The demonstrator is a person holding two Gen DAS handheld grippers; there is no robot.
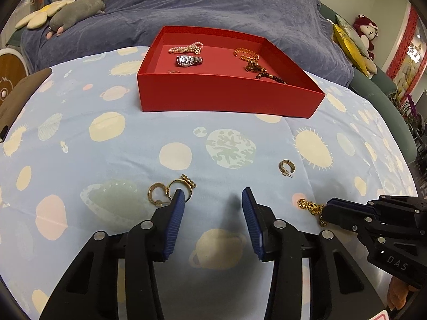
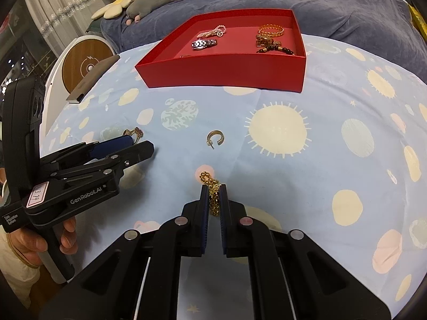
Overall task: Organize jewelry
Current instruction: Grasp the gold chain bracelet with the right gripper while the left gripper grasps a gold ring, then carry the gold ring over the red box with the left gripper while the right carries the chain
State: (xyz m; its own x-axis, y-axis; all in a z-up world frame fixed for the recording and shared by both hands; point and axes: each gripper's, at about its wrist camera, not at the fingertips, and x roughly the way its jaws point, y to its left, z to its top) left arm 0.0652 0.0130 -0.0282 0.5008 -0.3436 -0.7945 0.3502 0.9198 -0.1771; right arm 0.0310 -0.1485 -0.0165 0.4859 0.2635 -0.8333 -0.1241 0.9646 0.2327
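A red box [image 1: 226,98] [image 2: 229,69] stands on the planet-print cloth and holds a silver watch [image 1: 189,60] [image 2: 204,44], a pearl bracelet [image 1: 186,48], gold bracelets [image 1: 246,54] and dark beads [image 2: 277,50]. My right gripper [image 2: 214,189] [image 1: 327,209] is shut on a gold chain [image 2: 212,194] [image 1: 311,206] that rests on the cloth. My left gripper [image 1: 213,196] [image 2: 138,144] is open, low over the cloth. Gold rings [image 1: 181,186] [image 2: 133,132] and a hoop earring [image 1: 157,193] lie by its left fingertip. Another hoop earring [image 1: 287,167] [image 2: 215,137] lies loose between the grippers and the box.
A brown flat case [image 1: 16,98] [image 2: 93,78] lies at the cloth's left edge, beside a round wooden-topped device [image 2: 86,66]. A blue blanket [image 1: 213,8] with plush toys [image 1: 77,13] lies behind the box. A red-haired doll [image 1: 368,32] sits at far right.
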